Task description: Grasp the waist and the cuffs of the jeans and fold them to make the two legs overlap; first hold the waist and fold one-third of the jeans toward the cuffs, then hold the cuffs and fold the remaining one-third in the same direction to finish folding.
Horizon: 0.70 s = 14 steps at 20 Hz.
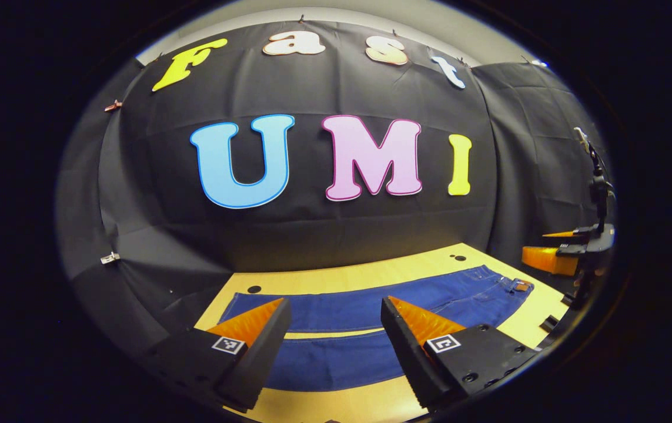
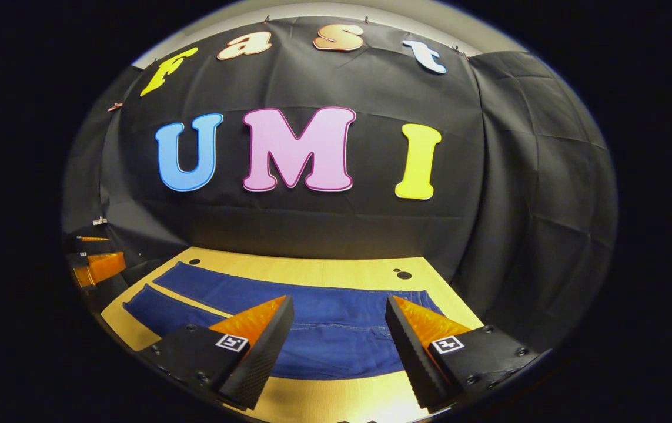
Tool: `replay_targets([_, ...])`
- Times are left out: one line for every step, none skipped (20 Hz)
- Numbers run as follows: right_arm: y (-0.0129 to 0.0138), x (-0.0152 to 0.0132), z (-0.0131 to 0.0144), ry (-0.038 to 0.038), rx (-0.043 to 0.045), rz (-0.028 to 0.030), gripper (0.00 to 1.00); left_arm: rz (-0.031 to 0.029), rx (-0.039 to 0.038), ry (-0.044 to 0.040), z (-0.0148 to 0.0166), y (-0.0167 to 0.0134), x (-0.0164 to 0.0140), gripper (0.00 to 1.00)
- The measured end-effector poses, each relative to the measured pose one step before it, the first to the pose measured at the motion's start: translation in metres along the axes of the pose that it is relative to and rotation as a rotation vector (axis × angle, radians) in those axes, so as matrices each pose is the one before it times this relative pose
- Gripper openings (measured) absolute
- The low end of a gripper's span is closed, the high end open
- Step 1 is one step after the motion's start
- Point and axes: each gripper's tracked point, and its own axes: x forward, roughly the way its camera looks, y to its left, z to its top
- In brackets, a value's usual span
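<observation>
Since the jeans (image 1: 371, 317) lie flat and spread out on the wooden table (image 1: 365, 273), with the 2 legs side by side and a thin strip of table showing between them, the first job looks not yet begun: making the 2 legs lie one on top of the other. To do that well, I think each gripper should pinch only the near edge of the cloth, one at the waist end and one at the cuff end. Both should lift together and carry that edge over to the far edge, so the legs line up and no wrinkles get caught inside. Lifting one end alone would likely twist the jeans.

From the left gripper view, the left gripper (image 1: 336, 305) hangs above the legs, near the cuff end. Its 2 fingers are spread wide apart and nothing is between them. The waist (image 1: 509, 288) sits far off to the right in this view, close to the other gripper (image 1: 553, 258).

From the right gripper view, the right gripper (image 2: 340, 305) hangs above the waist end of the jeans (image 2: 324, 329). Its fingers are also spread wide, with nothing in them. The legs stretch away to the left in this view, toward the other gripper (image 2: 97, 264) at the table's far end.

Both grippers point forward and a bit down at the table (image 2: 312, 273), not touching the cloth. Each one is on its own end, so they look ready to come down.
</observation>
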Motion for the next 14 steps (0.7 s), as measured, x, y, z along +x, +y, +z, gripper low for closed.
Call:
replay_targets([-0.00352,0.00239,-0.00344,0.01376,-0.01249,-0.00565,0.96,0.00819,0.04058,0.00754,-0.00364,0.00952,0.00124,0.96])
replay_targets([-0.00219,0.00133,-0.0036,0.01242,-0.00726,-0.00322,0.96,0.00717,0.05179,0.0123,-0.00866,0.01151,0.00361,0.96])
replay_targets([-0.00151,0.00201,-0.00126,0.01034,-0.00272,-0.00242,0.96,0.0034,0.05764,0.0103,-0.00652,0.01152,0.00161,0.98])
replay_targets([-0.00186,0.00159,-0.00093,0.00878,0.00055,-0.00382,0.97,0.00574,0.05694,0.02022,-0.01094,0.01287,0.00103,0.98])
replay_targets([-0.00127,-0.00043,0.00031,0.0027,0.00474,0.00054,0.97,-0.00141,0.05154,0.02401,-0.01158,0.01221,0.00211,0.98])
replay_targets([0.00166,-0.00079,0.00368,-0.00916,0.00889,0.0038,0.96,-0.00167,0.043,0.02744,-0.01611,0.01044,0.00203,0.98])
replay_targets([0.00092,-0.001,0.00399,-0.0134,0.00141,0.00364,0.96,-0.00371,0.03588,0.03153,-0.01655,0.01036,0.00318,0.98])
replay_targets([-0.0002,-0.00021,0.00047,-0.00707,-0.01176,-0.00192,0.96,-0.00129,0.03068,0.03894,-0.01773,0.00945,0.00386,0.98])
replay_targets([-0.00293,0.00087,-0.0015,0.00293,-0.02096,-0.00659,0.96,-0.0102,0.0312,0.03591,-0.01698,0.008,0.0049,0.98])
replay_targets([-0.0024,0.00031,-0.00141,0.00372,-0.01637,-0.00367,0.96,-0.01547,0.03486,0.03597,-0.01812,0.00521,0.00565,0.98])
replay_targets([-0.00218,0.00036,-0.00105,0.00528,-0.00852,-0.00465,0.96,-0.01588,0.04345,0.03232,-0.01682,0.00525,0.0059,0.98])
replay_targets([-0.00271,-0.00027,-0.00196,0.00667,-0.00276,-0.00457,0.96,-0.01617,0.04586,0.03602,-0.0175,0.0044,0.00501,0.98])
replay_targets([-0.0016,-0.00055,-0.00205,0.00873,-0.00285,-0.00431,0.96,-0.0186,0.04665,0.02909,-0.01696,0.00344,0.00663,0.98])
replay_targets([-0.00151,0.00014,-0.0039,0.01223,-0.00646,-0.00441,0.96,-0.01845,0.05036,0.03742,-0.01705,0.00274,0.00985,0.98])
